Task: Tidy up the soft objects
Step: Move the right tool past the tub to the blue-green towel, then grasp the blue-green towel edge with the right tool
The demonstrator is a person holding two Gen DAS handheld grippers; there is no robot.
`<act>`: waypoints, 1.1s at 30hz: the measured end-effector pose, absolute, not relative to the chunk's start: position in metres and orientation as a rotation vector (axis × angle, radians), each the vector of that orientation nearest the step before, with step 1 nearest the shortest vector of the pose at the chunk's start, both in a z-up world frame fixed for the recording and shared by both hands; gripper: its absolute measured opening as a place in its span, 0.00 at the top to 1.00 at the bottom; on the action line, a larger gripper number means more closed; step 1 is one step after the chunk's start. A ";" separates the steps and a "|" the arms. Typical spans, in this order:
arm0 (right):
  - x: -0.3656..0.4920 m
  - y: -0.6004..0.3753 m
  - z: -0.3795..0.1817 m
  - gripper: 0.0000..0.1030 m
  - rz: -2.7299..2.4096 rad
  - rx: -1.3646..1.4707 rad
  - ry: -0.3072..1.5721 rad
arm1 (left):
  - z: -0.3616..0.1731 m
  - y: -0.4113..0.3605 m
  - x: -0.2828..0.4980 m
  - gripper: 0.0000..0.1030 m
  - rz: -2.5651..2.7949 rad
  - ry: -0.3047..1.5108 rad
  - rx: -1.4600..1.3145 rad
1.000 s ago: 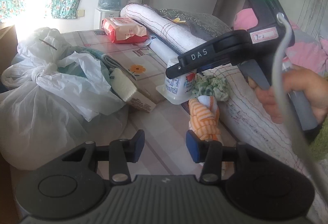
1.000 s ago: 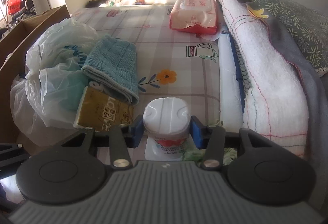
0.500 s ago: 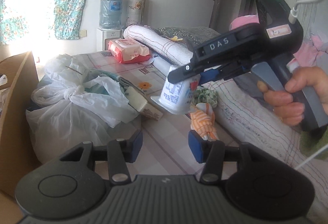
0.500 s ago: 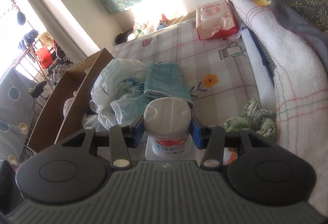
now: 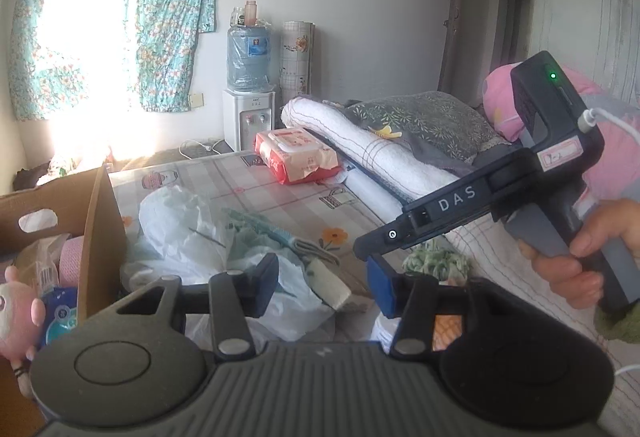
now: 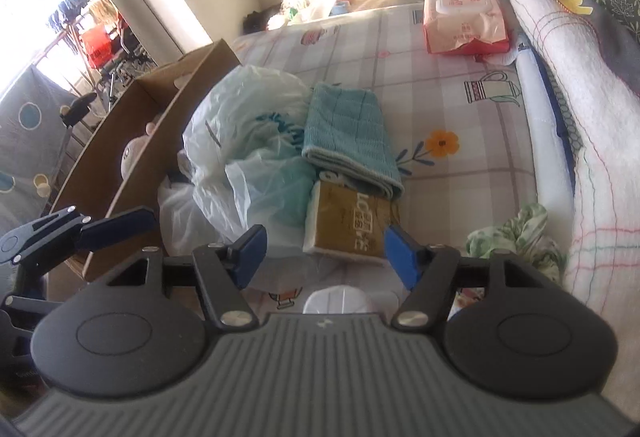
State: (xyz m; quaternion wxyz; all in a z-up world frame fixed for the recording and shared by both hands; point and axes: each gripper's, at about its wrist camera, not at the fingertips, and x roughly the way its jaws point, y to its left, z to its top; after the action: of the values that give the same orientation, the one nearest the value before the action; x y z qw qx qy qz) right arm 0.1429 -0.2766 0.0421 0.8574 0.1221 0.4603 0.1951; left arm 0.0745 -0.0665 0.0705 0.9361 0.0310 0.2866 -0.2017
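My right gripper (image 6: 325, 251) is open and empty above the bed; the white cup (image 6: 340, 300) it held lies just below it, mostly hidden by the gripper body. My left gripper (image 5: 322, 287) is open and empty, to the left of the right gripper (image 5: 472, 213). A folded teal towel (image 6: 348, 141), a gold tissue pack (image 6: 352, 227), knotted plastic bags (image 6: 248, 141) and a green scrunchie (image 6: 516, 237) lie on the checked bed sheet (image 6: 460, 109). An orange striped cloth (image 5: 446, 329) peeks out behind my left gripper.
An open cardboard box (image 5: 96, 221) with a pink plush toy (image 5: 16, 317) stands left of the bed. A wet-wipes pack (image 5: 298, 155) lies at the far end. A rolled white blanket (image 6: 560, 77) and pillows line the right side. A water dispenser (image 5: 248, 93) stands by the wall.
My right gripper has opened and let go of the white cup, which now lies below it. Both grippers have lifted and pulled back, and the cardboard box has come further into view.
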 end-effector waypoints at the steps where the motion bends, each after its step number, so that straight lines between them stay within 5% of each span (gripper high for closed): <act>1: 0.152 -0.282 0.043 0.36 0.411 0.293 0.962 | 0.075 -0.069 0.085 0.51 -0.411 0.581 0.063; 5: 0.209 -0.308 0.022 0.36 0.380 0.529 0.998 | 0.072 -0.083 0.133 0.54 -0.380 0.640 0.041; 14: 0.291 -0.318 -0.054 0.36 0.285 0.754 1.181 | 0.032 -0.106 0.209 0.83 -0.359 0.771 0.038; 23: 0.311 -0.309 -0.076 0.38 0.340 0.805 1.232 | -0.002 -0.102 0.228 0.88 -0.337 0.862 0.049; 33: 0.316 -0.298 -0.087 0.57 0.403 0.817 1.273 | -0.012 -0.092 0.230 0.88 -0.347 0.890 0.005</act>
State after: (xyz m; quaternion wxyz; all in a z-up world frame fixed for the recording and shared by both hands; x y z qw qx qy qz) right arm 0.3155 -0.2975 -0.0866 0.7090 0.3680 0.5735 0.1817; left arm 0.2299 -0.0920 -0.0125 0.8881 0.0025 0.4282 -0.1670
